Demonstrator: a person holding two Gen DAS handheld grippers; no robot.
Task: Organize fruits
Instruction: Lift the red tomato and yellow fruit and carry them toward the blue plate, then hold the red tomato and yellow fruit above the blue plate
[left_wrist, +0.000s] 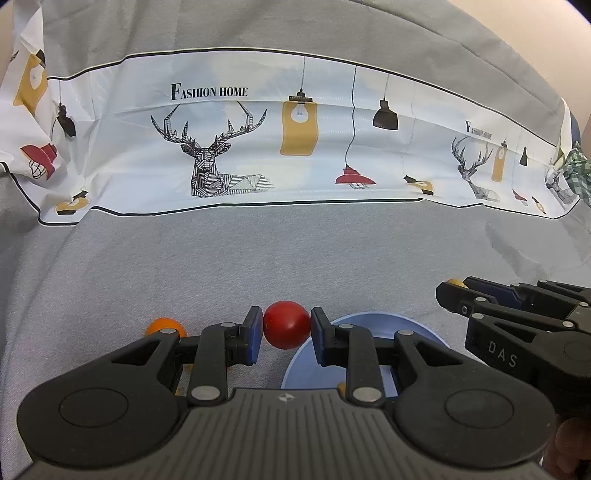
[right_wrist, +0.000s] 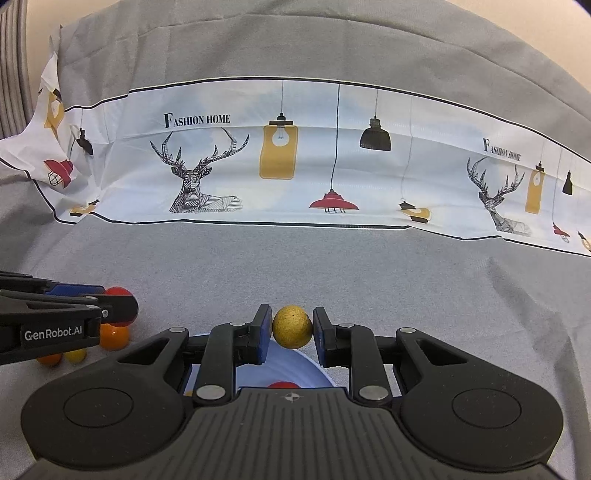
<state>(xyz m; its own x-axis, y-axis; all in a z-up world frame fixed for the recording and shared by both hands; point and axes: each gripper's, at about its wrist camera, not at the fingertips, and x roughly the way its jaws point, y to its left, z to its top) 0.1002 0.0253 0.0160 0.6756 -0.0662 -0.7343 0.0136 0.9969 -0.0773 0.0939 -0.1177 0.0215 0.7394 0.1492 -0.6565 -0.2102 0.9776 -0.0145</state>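
My left gripper (left_wrist: 287, 329) is shut on a red round fruit (left_wrist: 286, 325), held above the left rim of a light blue plate (left_wrist: 373, 325). An orange fruit (left_wrist: 165, 326) lies on the grey cloth to its left. My right gripper (right_wrist: 292, 326) is shut on a speckled yellow fruit (right_wrist: 292, 326), held over the far rim of the blue plate (right_wrist: 291, 369). A red fruit (right_wrist: 282, 384) lies on the plate, mostly hidden by the gripper body. The right gripper also shows in the left wrist view (left_wrist: 448, 291), and the left gripper shows in the right wrist view (right_wrist: 122, 304).
Several orange and yellow fruits (right_wrist: 114, 336) lie on the grey cloth left of the plate, under the left gripper. A white printed cloth with deer and lamps (right_wrist: 295, 166) lies across the back. A green checked cloth (left_wrist: 578, 173) sits at far right.
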